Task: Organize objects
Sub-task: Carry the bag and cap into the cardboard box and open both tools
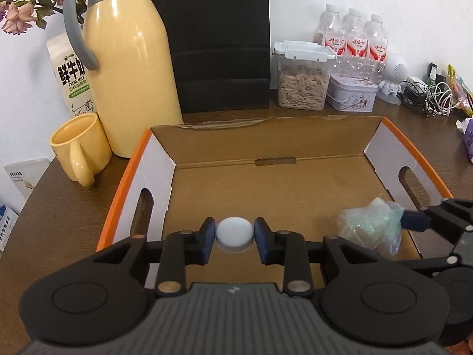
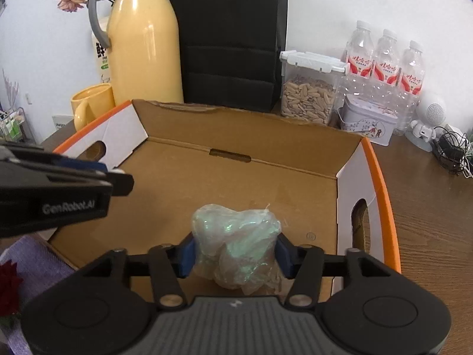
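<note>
A small white round-capped container (image 1: 235,230) stands on the floor of an open cardboard box (image 1: 295,183) with orange-edged white sides. My left gripper (image 1: 235,232) is open around it, its blue pads close beside the cap with thin gaps. A crumpled clear plastic bag (image 2: 236,242) with a greenish sheen lies on the box floor (image 2: 236,183) near the right wall. My right gripper (image 2: 236,256) is open around it; the bag fills the gap and brushes both pads. In the left wrist view the bag (image 1: 369,224) shows at the right.
Behind the box stand a yellow thermos jug (image 1: 133,68), a yellow mug (image 1: 79,148), a milk carton (image 1: 69,74), a black bag (image 1: 218,41), a seed jar (image 1: 303,82), a tin (image 1: 351,94) and water bottles (image 1: 354,35). Cables (image 1: 428,97) lie far right.
</note>
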Demonstrator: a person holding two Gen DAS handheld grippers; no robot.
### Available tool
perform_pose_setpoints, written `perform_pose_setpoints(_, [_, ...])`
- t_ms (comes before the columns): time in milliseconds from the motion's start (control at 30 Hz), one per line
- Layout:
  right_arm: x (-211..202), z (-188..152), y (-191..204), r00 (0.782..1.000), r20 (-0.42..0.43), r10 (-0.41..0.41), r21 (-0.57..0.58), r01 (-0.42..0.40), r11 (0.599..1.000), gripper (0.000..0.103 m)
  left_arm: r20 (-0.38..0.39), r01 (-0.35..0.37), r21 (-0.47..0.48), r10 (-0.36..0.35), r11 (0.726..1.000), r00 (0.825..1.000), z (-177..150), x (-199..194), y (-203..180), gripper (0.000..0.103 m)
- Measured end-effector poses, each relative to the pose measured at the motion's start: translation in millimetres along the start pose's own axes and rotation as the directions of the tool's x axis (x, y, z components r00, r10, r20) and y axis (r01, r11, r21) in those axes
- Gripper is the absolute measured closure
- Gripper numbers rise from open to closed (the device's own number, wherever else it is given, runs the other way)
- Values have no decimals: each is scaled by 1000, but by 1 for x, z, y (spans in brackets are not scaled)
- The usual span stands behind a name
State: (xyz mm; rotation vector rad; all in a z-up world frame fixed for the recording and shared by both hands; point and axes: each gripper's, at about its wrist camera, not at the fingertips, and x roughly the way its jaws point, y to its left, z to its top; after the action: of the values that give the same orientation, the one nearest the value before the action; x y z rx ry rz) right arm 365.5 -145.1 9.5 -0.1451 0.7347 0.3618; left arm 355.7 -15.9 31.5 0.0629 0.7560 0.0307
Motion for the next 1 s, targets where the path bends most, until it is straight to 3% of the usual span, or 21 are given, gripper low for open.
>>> perform_pose_setpoints(33, [-1, 0, -1, 1000, 6, -2, -2, 2, 1000, 26, 8, 1, -1, -1, 1000, 1000, 0, -2, 0, 59])
perform_pose_setpoints(100, [-5, 1, -1, 1000, 17, -4, -5, 4, 1000, 18, 30, -6, -8, 6, 1000, 1000, 1, -7, 1, 24])
perform_pose_setpoints(167, [-10, 0, -2, 1000, 26, 1, -4, -1, 1000, 11, 60, -9, -12, 10, 1000, 998, 3, -13, 2, 2])
perform_pose_setpoints(267, [-17, 1, -3, 999, 43, 17, 2, -17, 1000, 0, 113, -6, -20, 8, 1000, 994, 3, -26, 4, 0])
perform_pose_setpoints(667, [-68, -5, -7, 992, 127, 0, -3, 0, 1000, 0, 210, -12, -86, 30, 996, 977, -1, -72, 18, 0])
perform_pose_setpoints(1000, [-139, -33, -20, 976, 218, -13, -27, 19, 999, 0, 292, -4, -101, 34, 995, 956, -31, -133, 22, 0])
